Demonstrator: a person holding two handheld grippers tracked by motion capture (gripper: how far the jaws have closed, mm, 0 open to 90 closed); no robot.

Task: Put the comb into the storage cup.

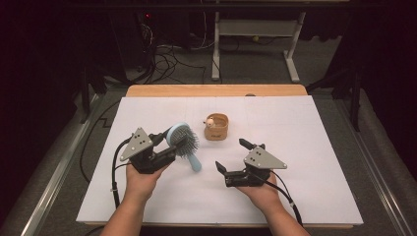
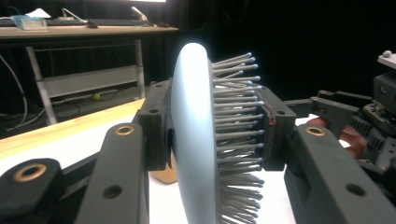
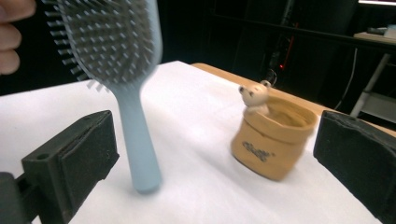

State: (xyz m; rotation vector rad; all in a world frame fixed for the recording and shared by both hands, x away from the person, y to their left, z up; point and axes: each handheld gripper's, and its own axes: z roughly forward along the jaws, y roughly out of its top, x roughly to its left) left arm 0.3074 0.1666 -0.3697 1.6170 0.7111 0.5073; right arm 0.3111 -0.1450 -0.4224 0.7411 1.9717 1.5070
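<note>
Tan pot (image 3: 273, 142): script label unreadable | blue hairbrush (image 1: 183, 141): left gripper (image 1: 164, 142) clamped

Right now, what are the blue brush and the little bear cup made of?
The brush looks like smooth, matt pale-blue plastic with stiff grey plastic pins. The bear cup looks like glazed ceramic shaped as a folded tan sack, though it could be moulded resin.

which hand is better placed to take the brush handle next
Right. The right gripper is open and empty, jaws facing the hairbrush handle; the left gripper is shut on the brush head.
</note>
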